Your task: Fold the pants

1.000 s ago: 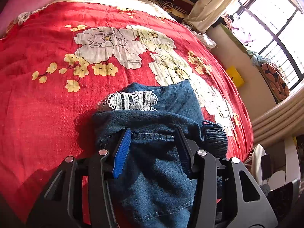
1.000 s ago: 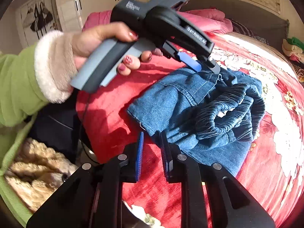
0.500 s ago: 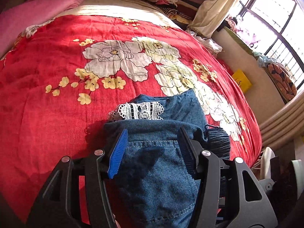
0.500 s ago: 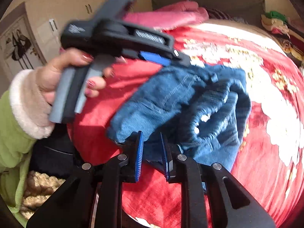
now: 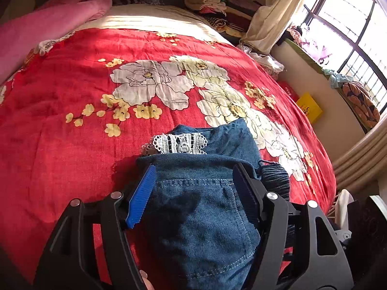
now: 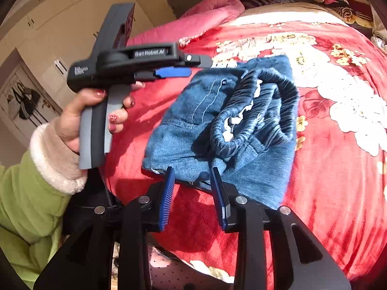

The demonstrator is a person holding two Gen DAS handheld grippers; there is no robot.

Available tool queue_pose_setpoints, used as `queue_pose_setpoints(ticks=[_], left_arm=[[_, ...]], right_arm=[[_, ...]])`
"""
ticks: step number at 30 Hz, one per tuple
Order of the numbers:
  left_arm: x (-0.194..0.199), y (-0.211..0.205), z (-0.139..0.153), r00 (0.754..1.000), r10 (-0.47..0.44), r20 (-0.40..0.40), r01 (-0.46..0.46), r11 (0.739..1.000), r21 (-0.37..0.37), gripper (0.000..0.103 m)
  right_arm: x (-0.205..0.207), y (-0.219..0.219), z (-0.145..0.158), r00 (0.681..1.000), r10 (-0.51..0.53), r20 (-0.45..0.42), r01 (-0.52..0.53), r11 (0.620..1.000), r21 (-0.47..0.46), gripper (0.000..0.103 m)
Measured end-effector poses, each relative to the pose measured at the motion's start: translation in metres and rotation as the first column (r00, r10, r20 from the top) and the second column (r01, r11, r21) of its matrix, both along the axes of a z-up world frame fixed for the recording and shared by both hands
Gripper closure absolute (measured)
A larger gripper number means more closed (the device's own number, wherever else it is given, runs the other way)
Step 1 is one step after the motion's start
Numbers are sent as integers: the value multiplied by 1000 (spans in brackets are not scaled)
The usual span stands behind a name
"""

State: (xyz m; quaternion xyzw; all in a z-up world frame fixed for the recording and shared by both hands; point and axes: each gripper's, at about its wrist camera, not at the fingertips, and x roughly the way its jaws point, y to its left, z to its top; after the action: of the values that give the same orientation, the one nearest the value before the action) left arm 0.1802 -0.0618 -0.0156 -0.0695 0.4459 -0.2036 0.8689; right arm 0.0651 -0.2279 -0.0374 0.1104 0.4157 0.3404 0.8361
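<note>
The blue denim pants (image 5: 200, 205) lie folded in a bundle on the red floral bedspread (image 5: 72, 145), with white lace trim (image 5: 179, 143) showing at the far fold. My left gripper (image 5: 193, 171) is open, its jaws either side of the denim. In the right wrist view the pants (image 6: 217, 125) show their gathered elastic waistband (image 6: 254, 111) on top. My right gripper (image 6: 192, 171) is open at the bundle's near edge. The left gripper (image 6: 174, 72) hovers at the pants' left side, held by a hand in a green sleeve.
A pink quilt (image 5: 48, 24) lies at the head of the bed. Stacked clothes (image 5: 212, 2) sit beyond it, a curtain and window (image 5: 338, 24) to the right. A yellow box (image 5: 309, 107) lies on the floor beside the bed. Wardrobes (image 6: 60, 24) stand left.
My right gripper has opened wider, letting go of the pants' near edge. The left gripper has drawn back slightly and stays open over the bundle.
</note>
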Motion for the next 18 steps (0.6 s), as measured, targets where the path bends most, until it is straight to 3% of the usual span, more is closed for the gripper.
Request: queue_pose_setpoints(ticks=[2, 6, 8, 15, 18], left_arm=[[-5, 2, 7, 1000, 1, 23, -1, 1000, 6, 39], [-16, 9, 20, 997, 25, 72, -27, 999, 31, 31], [-21, 13, 24, 996, 37, 84, -40, 999, 29, 28], [-38, 19, 23, 992, 56, 111, -66, 993, 97, 17], [-43, 21, 16, 993, 61, 100, -70, 994, 89, 13]], right_arm=[[-1, -19, 12, 998, -61, 24, 61, 998, 11, 56], [10, -47, 30, 985, -162, 62, 162, 987, 14, 47], [21, -53, 35, 978, -196, 71, 196, 981, 5, 35], [59, -56, 27, 961, -272, 41, 273, 962, -9, 29], [62, -56, 16, 956, -293, 13, 293, 956, 4, 25]])
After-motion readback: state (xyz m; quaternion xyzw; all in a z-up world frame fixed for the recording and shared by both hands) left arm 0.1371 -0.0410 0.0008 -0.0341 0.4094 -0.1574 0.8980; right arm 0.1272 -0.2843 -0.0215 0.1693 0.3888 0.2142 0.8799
